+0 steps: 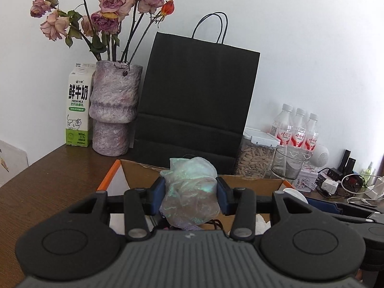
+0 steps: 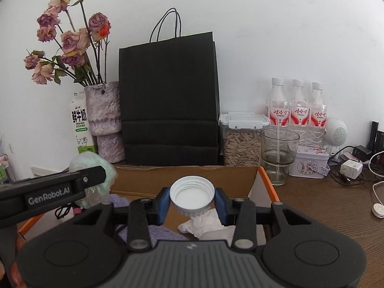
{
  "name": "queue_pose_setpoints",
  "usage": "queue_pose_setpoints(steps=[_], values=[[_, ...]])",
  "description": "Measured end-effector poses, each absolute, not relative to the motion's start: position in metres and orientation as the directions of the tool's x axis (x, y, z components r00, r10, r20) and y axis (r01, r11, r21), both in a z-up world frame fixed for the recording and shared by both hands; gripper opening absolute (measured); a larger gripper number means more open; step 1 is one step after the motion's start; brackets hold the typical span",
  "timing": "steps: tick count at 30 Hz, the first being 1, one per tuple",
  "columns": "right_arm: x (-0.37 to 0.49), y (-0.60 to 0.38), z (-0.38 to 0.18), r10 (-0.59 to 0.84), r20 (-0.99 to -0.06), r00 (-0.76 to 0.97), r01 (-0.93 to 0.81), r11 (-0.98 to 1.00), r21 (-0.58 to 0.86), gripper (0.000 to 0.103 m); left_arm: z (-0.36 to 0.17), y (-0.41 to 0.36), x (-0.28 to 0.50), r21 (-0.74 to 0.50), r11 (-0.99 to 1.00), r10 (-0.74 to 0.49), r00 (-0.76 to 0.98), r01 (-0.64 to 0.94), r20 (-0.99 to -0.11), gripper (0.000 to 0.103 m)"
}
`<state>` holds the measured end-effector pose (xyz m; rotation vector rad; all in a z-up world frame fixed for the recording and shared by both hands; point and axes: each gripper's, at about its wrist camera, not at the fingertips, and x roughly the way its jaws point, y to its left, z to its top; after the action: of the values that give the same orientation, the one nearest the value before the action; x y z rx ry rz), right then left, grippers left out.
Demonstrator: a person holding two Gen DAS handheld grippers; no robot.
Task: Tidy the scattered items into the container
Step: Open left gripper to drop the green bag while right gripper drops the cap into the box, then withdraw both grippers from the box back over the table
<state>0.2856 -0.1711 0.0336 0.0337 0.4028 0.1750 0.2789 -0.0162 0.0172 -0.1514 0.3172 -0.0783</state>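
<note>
over the box (image 2: 192, 175) we've got both grippers loaded: left gripper (image 1: 190, 192) w/ jaws clamped on a shimmery bag (image 1: 189, 189), right gripper (image 2: 192, 200) w/ jaws clamped on a white cap (image 2: 192, 195). box sits on the table (image 2: 324, 216) in front of a black tote (image 2: 168, 96), w/ tissue (image 2: 206, 224) and purple cloth (image 2: 163, 235) already inside. in the right view the left gripper (image 2: 96, 182) is near the box's left side, bag (image 2: 96, 168) bulging past it. step in hand, as we read it: drop both in. to do it well we'd get each load fully inside the walls before letting go, esp. the bag, which looks soft and may cling to a pad or drape over the flap. cap is rigid and could bounce or roll, so release low, above the tissue. keep the two grippers apart so they don't knock. open jaws wide, then lift straight up.
</note>
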Motion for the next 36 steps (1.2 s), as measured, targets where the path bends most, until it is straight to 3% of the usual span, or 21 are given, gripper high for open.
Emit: queue_pose_setpoints(steps=[1,2,3,4,26,36], values=[[0.286,-0.171,0.033,0.173,-0.394,0.903,-0.162,0.985,0.061,0.044,0.017,-0.018,0.279,-0.141,0.989,-0.087,0.948,0.045,-0.307,0.059],[0.287,-0.171,0.033,0.171,-0.406,0.898,-0.163,0.985,0.054,0.065,0.018,-0.019,0.278,-0.127,0.991,-0.074,0.948,0.037,-0.309,0.068],[0.288,-0.17,0.033,0.169,-0.414,0.894,-0.163,0.985,0.049,0.092,0.02,-0.02,0.277,-0.116,0.993,-0.056,0.951,0.021,-0.305,0.091],[0.287,-0.17,0.033,0.164,-0.418,0.894,-0.161,0.986,0.042,0.102,0.022,-0.021,0.276,-0.107,0.994,-0.042,0.954,0.01,-0.297,0.103],[0.285,-0.169,0.04,0.14,-0.432,0.891,-0.146,0.989,0.02,0.103,0.03,-0.015,0.273,-0.121,0.992,-0.001,0.953,-0.038,-0.305,0.103],[0.266,-0.167,0.055,0.161,-0.38,0.911,-0.166,0.986,0.02,0.103,0.042,-0.011,0.246,-0.168,0.986,-0.032,0.976,-0.005,-0.218,0.103]])
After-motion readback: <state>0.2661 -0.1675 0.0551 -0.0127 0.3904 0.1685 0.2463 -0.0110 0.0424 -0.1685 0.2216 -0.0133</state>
